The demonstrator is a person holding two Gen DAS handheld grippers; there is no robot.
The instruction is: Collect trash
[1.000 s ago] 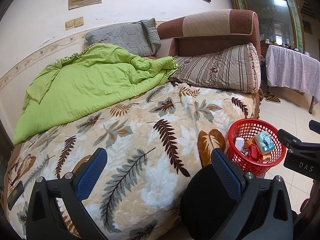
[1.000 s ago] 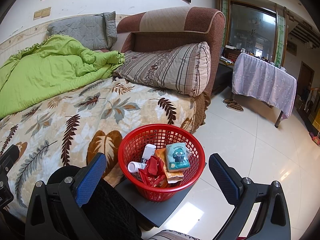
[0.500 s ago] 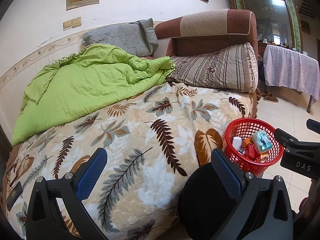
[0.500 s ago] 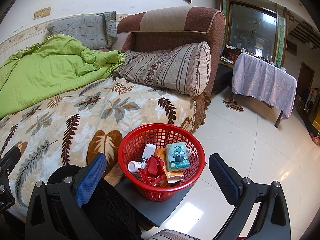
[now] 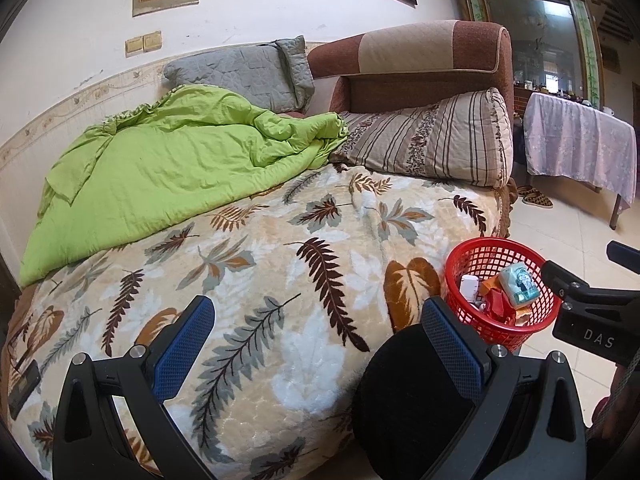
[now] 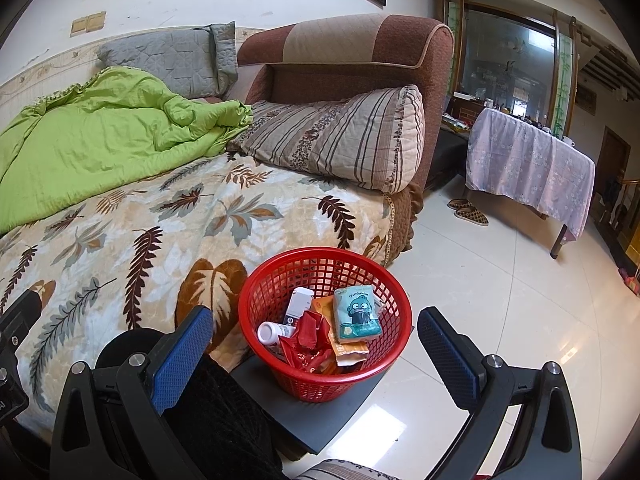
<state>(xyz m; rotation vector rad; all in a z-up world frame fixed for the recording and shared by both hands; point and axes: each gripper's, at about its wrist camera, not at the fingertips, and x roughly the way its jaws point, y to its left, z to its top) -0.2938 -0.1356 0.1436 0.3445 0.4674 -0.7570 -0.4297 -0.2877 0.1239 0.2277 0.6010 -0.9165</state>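
A red mesh basket (image 6: 256, 304) stands on a dark grey board beside the bed; it also shows in the left wrist view (image 5: 454, 280). It holds a teal tissue pack (image 6: 356, 314), a white bottle (image 6: 270, 331), red wrappers (image 6: 308, 344) and an orange packet (image 6: 348, 350). My right gripper (image 6: 316, 344) is open and empty, fingers either side of the basket, a little nearer than it. My left gripper (image 5: 318, 340) is open and empty over the leaf-patterned blanket (image 5: 256, 264).
A green quilt (image 5: 160, 168), grey pillow (image 5: 240, 72) and striped pillow (image 5: 432, 136) lie on the bed. A brown headboard stands behind. A cloth-covered table (image 6: 528, 164) and slippers (image 6: 468, 210) are on the tiled floor to the right. A dark phone (image 5: 22, 388) lies at the blanket's left edge.
The left gripper has drawn back slightly, so the basket sits a little smaller and lower in its view. The right gripper has barely moved. Both stay open.
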